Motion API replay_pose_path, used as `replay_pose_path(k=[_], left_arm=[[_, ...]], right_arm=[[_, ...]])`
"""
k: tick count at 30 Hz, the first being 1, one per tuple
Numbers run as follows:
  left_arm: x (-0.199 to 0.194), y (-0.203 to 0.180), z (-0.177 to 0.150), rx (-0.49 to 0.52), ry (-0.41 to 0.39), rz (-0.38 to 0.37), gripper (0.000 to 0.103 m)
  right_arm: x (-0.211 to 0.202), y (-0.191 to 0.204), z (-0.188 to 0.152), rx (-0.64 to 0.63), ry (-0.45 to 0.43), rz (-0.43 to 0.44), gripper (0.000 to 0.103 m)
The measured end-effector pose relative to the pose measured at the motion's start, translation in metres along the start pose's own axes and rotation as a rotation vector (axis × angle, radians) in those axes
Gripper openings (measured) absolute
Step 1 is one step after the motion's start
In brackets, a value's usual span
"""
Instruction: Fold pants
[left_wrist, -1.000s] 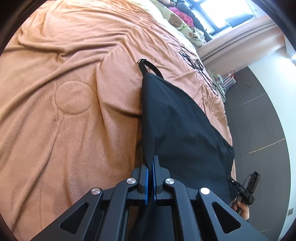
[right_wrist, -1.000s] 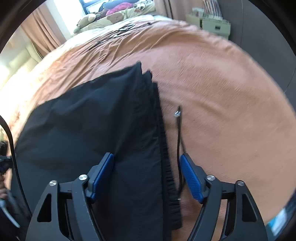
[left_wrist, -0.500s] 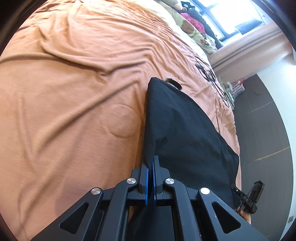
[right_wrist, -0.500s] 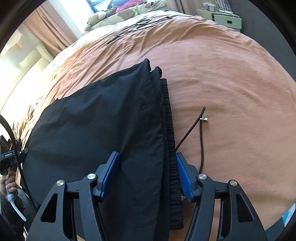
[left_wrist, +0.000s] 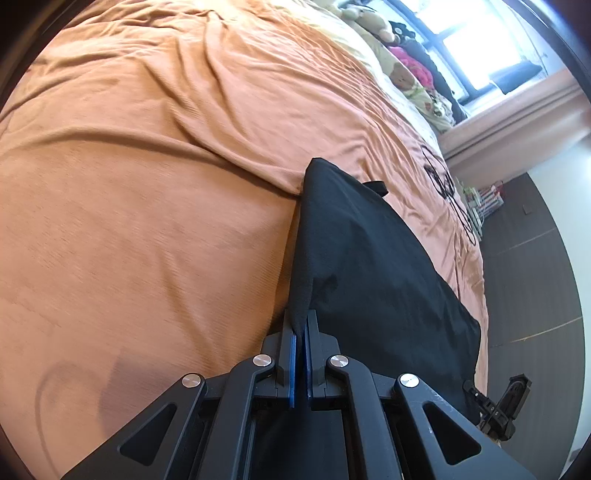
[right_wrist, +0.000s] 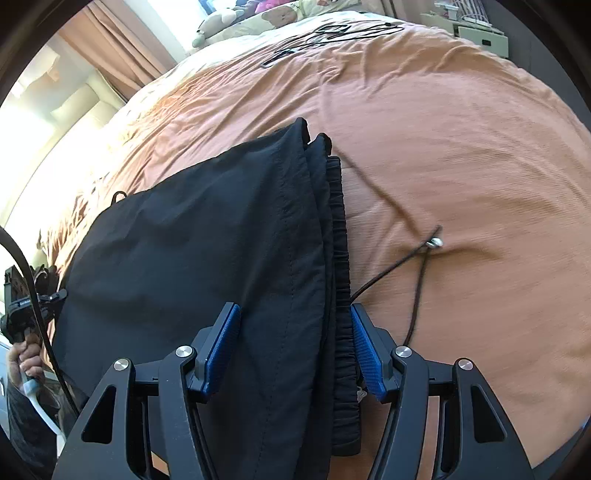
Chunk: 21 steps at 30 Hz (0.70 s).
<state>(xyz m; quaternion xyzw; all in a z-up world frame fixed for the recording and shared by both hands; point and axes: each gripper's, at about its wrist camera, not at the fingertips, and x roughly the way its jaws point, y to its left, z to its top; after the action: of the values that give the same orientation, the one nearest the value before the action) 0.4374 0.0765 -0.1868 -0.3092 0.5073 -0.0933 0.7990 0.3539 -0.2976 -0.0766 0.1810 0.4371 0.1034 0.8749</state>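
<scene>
black pants (right_wrist: 207, 251) folded flat on orange bedspread (right_wrist: 461, 122). left gripper (left_wrist: 300, 325) clenched on pants edge, fabric pinched. right gripper (right_wrist: 295, 347) released, jaws straddling waistband. only right view shows drawstring (right_wrist: 417, 258); only left view shows floor (left_wrist: 528, 266). since 0.5 s ago: right jaws wider, drawstring swung outward.

black hand-held gripper (right_wrist: 295, 347) (blue ribbed pads (right_wrist: 364, 350), silver screws).
</scene>
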Motion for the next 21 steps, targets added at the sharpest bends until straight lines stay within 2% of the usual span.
replay_pose_path(k=[12,18,20,21], left_arm=[[-0.035,0.05,0.014,-0.045,-0.046,0.037,0.003],[-0.033,0.063,0.012,-0.084,0.0,0.055,0.006],[-0.035,0.066,0.011,-0.083,0.009,0.051,0.013],[-0.037,0.068,0.009,-0.088,0.014,0.043,0.025]], right_arm=[[0.036,0.045,0.003,-0.028,0.016,0.037,0.055],[0.049,0.056,0.002,-0.059,0.011,0.01,0.055],[0.05,0.052,0.003,-0.053,0.005,0.019,0.055],[0.049,0.051,0.002,-0.051,0.003,0.022,0.055]])
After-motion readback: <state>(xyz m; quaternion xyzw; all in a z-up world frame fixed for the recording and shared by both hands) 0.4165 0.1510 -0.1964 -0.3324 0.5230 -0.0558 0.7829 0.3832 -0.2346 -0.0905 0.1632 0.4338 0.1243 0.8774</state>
